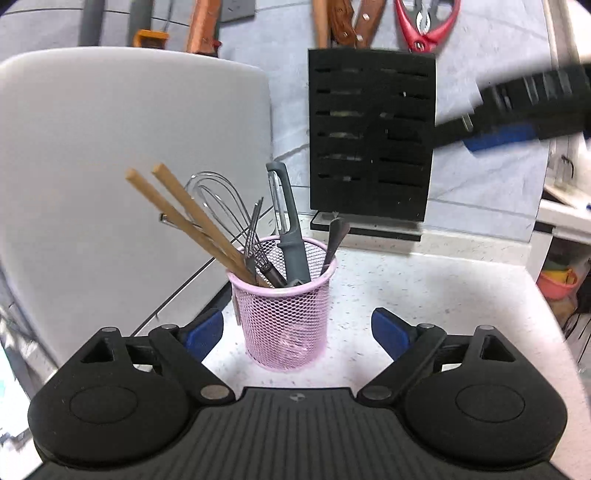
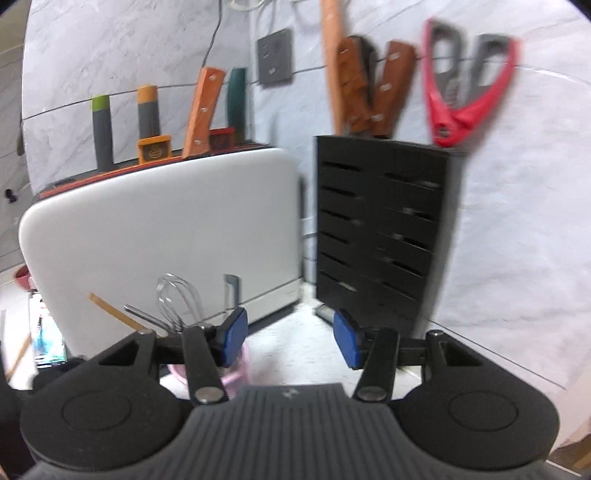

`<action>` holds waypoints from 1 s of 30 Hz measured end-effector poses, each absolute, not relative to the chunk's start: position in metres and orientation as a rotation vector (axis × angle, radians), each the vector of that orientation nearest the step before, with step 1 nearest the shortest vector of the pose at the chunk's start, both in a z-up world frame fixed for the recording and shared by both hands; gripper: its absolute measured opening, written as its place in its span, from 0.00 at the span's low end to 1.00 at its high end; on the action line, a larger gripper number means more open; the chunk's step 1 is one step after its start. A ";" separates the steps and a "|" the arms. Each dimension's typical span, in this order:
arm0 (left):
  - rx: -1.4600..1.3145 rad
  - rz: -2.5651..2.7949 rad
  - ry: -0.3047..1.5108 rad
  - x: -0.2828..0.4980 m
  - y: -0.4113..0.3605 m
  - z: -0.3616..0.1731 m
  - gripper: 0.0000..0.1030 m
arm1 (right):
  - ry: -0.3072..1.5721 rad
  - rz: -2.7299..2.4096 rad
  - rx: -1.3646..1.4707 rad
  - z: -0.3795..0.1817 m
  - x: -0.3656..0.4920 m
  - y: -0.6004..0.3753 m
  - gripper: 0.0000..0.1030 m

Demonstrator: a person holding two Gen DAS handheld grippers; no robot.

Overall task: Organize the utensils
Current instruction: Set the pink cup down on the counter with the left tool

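Across the left half of the left wrist frame, one big pale grey box (image 1: 129, 155) fills the view, and to its right stands one black slotted knife block (image 1: 371, 136), with three wooden handles (image 1: 364, 22) and one pair of red-handled scissors (image 1: 424, 26) poking from its top edge. Centre frame, one pink mesh cup (image 1: 282, 314) sits on the speckled white counter (image 1: 443, 295), just beside the grey box and apart from the block. Inside it I count two wooden chopsticks (image 1: 184, 218) leaning left, one wire whisk (image 1: 221, 203), one grey peeler (image 1: 288, 225) upright, and one dark-handled utensil (image 1: 334, 240) at the right rim. The left gripper (image 1: 297, 332) has its blue pads spread wide either side of the cup, touching nothing. The right gripper (image 2: 290, 339) is blurred, pads parted and empty, up near the block. Bare counter lies right of the cup, out to the rounded counter edge.
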State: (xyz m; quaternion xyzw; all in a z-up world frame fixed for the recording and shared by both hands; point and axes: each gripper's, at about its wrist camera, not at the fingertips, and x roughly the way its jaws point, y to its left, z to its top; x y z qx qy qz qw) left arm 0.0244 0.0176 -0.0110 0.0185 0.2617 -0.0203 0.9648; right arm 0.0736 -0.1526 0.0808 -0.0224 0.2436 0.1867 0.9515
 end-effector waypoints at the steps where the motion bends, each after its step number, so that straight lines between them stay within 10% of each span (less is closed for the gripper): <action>1: 0.021 -0.036 0.525 0.021 0.017 -0.007 1.00 | 0.482 0.353 -0.038 0.077 0.065 -0.155 0.55; 30: -0.012 0.130 0.598 0.012 0.008 -0.022 1.00 | 0.618 0.189 0.010 -0.005 -0.008 -0.157 0.62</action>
